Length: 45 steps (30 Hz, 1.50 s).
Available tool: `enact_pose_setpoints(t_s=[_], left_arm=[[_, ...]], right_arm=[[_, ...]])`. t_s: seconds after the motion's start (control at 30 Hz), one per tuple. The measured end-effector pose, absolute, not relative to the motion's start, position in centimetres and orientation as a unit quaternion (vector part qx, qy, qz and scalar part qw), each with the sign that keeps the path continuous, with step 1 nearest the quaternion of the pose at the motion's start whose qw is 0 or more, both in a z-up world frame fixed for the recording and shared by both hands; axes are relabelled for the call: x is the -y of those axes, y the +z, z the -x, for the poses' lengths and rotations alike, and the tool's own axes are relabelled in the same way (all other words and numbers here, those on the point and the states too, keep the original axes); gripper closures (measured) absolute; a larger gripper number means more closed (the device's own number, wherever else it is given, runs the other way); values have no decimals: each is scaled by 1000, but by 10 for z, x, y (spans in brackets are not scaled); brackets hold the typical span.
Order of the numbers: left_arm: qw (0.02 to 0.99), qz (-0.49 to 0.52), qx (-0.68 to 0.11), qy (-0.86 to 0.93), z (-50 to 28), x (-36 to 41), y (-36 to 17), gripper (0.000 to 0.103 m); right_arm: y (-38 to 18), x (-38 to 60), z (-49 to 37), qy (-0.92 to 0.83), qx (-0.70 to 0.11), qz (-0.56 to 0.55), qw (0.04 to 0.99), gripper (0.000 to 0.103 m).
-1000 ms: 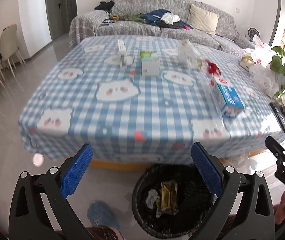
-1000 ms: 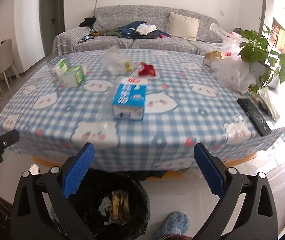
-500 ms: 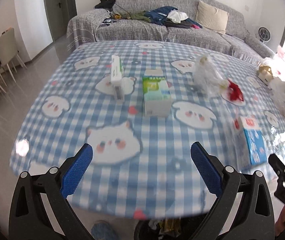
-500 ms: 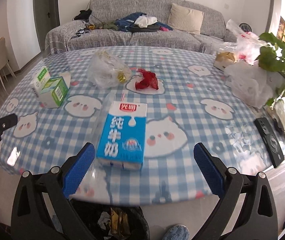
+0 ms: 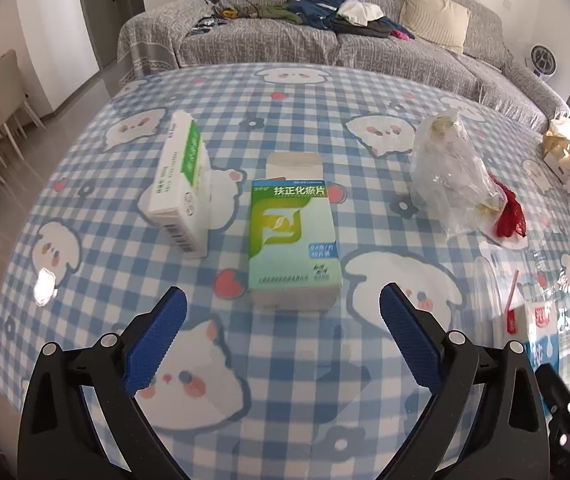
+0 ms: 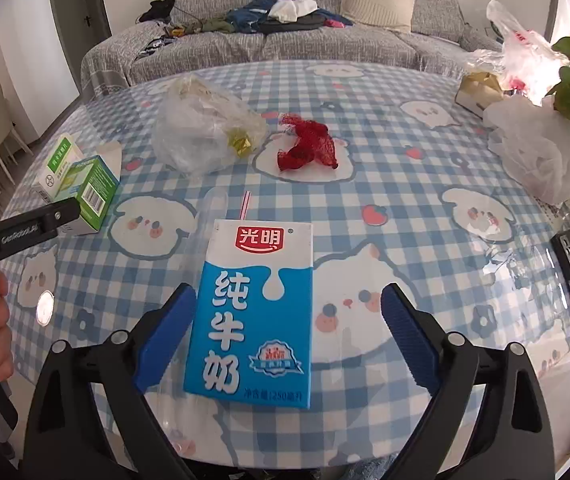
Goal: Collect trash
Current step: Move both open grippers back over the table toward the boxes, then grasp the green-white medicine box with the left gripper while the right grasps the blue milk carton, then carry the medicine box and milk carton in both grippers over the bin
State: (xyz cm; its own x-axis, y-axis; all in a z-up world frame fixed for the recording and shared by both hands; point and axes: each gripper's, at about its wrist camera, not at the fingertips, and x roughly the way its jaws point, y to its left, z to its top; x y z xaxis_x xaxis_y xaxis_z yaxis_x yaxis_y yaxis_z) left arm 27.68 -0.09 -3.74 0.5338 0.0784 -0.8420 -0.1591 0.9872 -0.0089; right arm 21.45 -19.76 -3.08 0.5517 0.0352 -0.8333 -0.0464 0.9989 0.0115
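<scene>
Both tools tilt down, spread: right tool (image 6: 285, 332) closing around milk carton (image 6: 251, 312), seemingly untouched.

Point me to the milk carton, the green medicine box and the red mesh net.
milk carton (image 6: 251, 312), right wrist view, blue front face.
green medicine box (image 5: 293, 236), left wrist view, printed top face.
red mesh net (image 6: 308, 146), right wrist view, middle of the crumpled mesh.
</scene>
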Motion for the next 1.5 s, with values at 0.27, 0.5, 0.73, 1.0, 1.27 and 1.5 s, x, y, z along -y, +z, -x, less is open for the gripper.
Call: enact_pose_setpoints(t_s=[0.27, 0.5, 0.73, 1.0, 1.27, 1.5], left_arm=[[871, 44, -485, 64, -300, 7, -48, 18], [870, 45, -487, 61, -309, 11, -53, 27], [867, 37, -493, 58, -316, 12, -58, 55], [872, 28, -485, 55, -308, 14, -57, 56], [879, 23, -474, 50, -282, 21, -48, 56], [883, 32, -467, 40, -262, 24, -38, 56]], right_arm=[[-37, 195, -224, 40, -485, -2, 873, 22], [-39, 193, -226, 43, -492, 1, 869, 38], [-38, 199, -225, 35, -490, -5, 871, 41], [-34, 201, -219, 31, -482, -1, 875, 41], [-29, 207, -209, 28, -478, -6, 878, 41], [-22, 214, -195, 24, -470, -9, 882, 41]])
